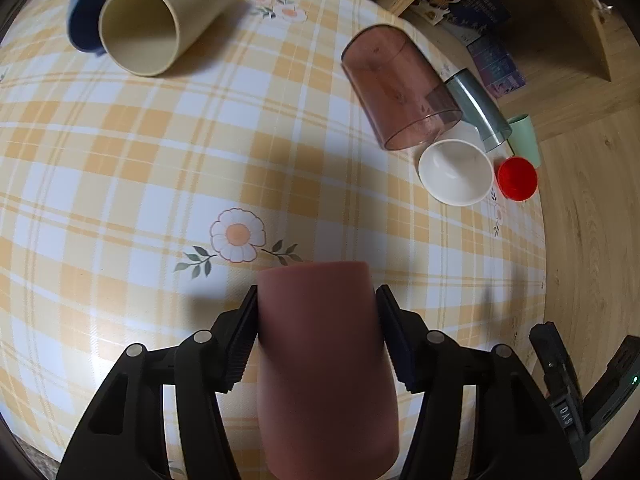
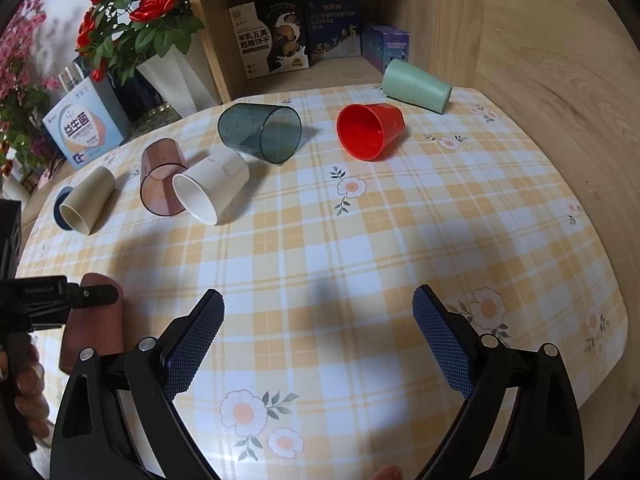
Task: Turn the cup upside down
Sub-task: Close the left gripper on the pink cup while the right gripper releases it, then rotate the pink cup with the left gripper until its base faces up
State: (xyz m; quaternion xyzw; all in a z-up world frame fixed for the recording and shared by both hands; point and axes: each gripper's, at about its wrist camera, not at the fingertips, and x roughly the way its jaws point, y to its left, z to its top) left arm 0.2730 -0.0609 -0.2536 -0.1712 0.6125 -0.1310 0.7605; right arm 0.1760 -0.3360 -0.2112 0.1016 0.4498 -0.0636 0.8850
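Observation:
My left gripper (image 1: 316, 332) is shut on a matte brown-pink cup (image 1: 324, 360), its pads pressed on both sides. The cup's closed base points away from the camera and its mouth is hidden. In the right wrist view the same cup (image 2: 94, 328) stands at the left with its base up, on or just above the checked tablecloth (image 2: 360, 248), with the left gripper's finger across it. My right gripper (image 2: 318, 340) is open and empty over the cloth near the front edge.
Several cups lie on their sides further back: beige (image 2: 86, 200), clear pink (image 2: 162, 178), white (image 2: 212, 188), smoky blue-grey (image 2: 260, 132), red (image 2: 370, 130), pale green (image 2: 416, 86). A blue cup (image 1: 86, 12) lies behind the beige one. Boxes and a flower vase stand behind the table.

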